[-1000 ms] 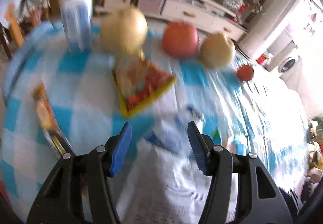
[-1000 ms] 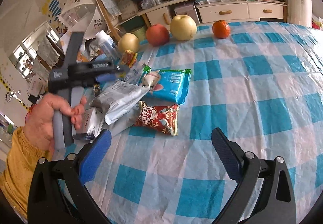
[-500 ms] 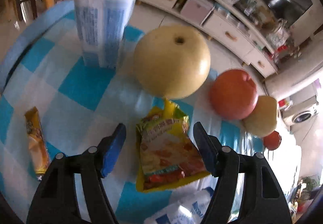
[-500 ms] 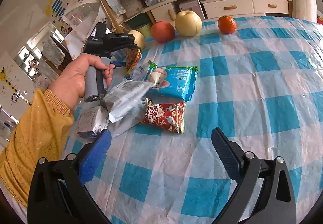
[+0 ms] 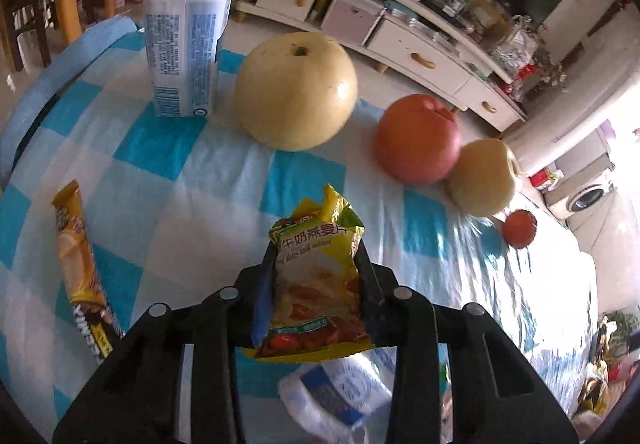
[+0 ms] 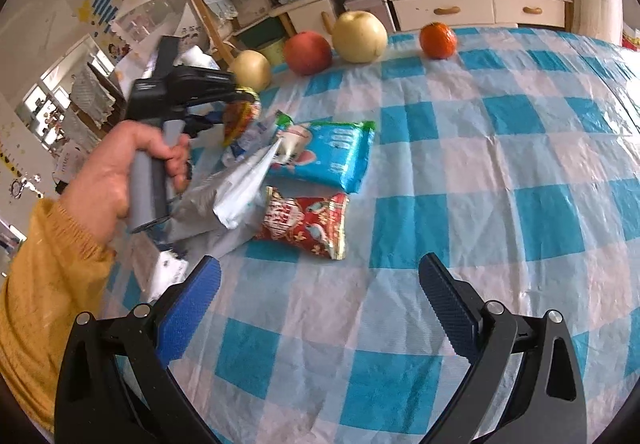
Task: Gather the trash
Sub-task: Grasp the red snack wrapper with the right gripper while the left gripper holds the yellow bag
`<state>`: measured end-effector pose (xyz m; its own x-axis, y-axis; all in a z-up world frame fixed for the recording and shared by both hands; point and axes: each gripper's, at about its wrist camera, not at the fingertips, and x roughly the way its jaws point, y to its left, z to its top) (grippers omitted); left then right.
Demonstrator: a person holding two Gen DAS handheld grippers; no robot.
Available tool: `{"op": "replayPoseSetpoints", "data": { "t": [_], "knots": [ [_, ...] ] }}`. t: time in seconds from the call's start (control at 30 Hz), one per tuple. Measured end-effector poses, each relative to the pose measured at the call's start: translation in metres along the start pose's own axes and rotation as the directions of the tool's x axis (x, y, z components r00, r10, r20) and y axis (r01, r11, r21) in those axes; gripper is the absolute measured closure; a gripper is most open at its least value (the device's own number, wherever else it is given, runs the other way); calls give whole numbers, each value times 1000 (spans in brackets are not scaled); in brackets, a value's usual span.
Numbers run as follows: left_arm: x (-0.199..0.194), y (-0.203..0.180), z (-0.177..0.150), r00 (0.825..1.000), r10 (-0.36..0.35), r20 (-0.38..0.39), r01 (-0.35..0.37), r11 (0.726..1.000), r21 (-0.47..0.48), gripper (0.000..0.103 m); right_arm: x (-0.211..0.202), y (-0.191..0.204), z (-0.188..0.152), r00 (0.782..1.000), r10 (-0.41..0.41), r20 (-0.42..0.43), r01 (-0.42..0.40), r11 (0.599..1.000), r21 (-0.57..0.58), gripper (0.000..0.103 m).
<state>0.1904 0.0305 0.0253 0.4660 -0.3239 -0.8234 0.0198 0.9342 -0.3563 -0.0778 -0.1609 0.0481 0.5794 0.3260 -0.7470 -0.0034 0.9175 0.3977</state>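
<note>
My left tongs (image 5: 316, 284) are closing on the yellow packet (image 5: 316, 292), pads pressing its sides, at 6 o'clock from the pear (image 5: 296, 91). Right tongs (image 6: 320, 308) gape, empty. Left to collect: blue wrapper (image 6: 324, 155), red wrapper (image 6: 308, 224), orange stick (image 5: 80, 268).

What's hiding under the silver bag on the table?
The silver bag lies over one edge of the red snack packet, and its pointed tip covers a corner of the blue packet. Whatever else sits beneath it is covered, so it cannot be seen.
</note>
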Motion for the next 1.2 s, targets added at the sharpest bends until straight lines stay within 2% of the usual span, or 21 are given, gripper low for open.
{"op": "replayPoseSetpoints", "data": {
  "t": [0.23,0.4,0.47,0.5,0.53,0.73,0.93,1.07,1.2],
  "knots": [
    [-39,-5,-25,996,-66,53,62,995,74,66,8,3,-1,1000,7,-19,-8,1000,-18,5],
    [-79,-7,-42,987,-117,110,105,989,104,66,18,7,-1,999,-10,-40,8,999,-42,6],
    [-97,-4,-53,982,-135,131,121,986,114,66,24,9,-2,999,-18,-50,15,998,-53,10],
    [-106,-3,-60,979,-143,144,127,985,119,66,26,10,-2,998,-19,-56,16,998,-58,17],
    [-112,-1,-64,977,-150,150,132,984,121,66,31,11,-3,997,-20,-69,16,998,-65,20],
    [-145,15,-100,963,-190,192,173,980,101,66,50,15,-3,995,-44,-88,38,997,-73,20],
    [-166,36,-129,956,-187,227,174,982,75,66,57,17,4,997,-51,-51,48,996,-69,20],
    [-178,46,-141,953,-162,257,146,986,77,66,61,18,8,999,-30,-32,28,998,-48,20],
    [-186,59,-149,946,-151,286,134,988,78,66,66,23,10,999,-46,-4,45,997,-56,26]
  ]
}}
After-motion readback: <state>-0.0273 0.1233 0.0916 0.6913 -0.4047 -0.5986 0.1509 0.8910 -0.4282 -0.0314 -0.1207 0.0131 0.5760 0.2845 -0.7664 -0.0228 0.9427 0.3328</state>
